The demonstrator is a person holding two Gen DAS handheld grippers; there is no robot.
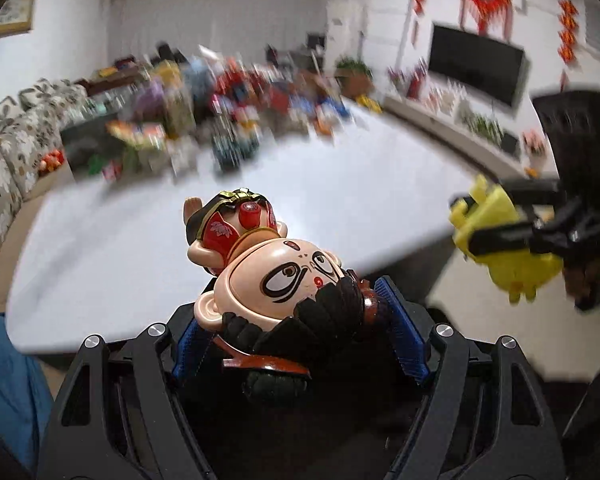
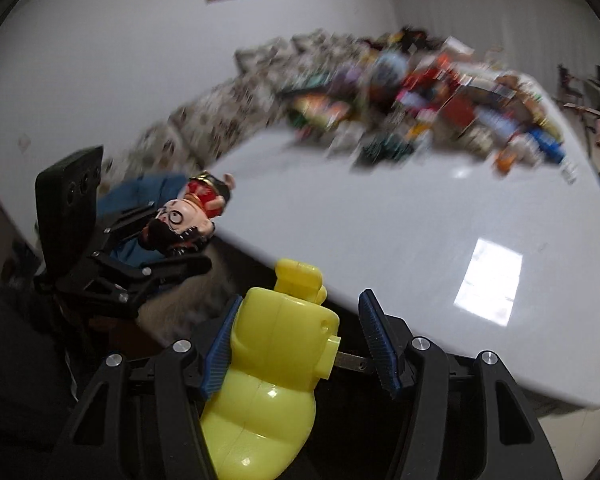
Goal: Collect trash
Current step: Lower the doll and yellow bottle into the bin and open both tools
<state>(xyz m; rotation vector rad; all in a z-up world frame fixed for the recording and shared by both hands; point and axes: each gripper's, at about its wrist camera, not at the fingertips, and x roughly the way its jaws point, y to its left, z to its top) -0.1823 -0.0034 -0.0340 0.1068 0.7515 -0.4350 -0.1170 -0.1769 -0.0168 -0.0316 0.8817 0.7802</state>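
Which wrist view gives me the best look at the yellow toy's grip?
The right wrist view: the yellow toy fills the foreground, touching the right gripper's left pad, with a gap to the other pad. The left wrist view shows it only small and blurred at the right edge.

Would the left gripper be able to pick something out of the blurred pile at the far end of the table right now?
Probably not: the left gripper is already full, shut on the painted-face figurine, and the pile lies across the white table.
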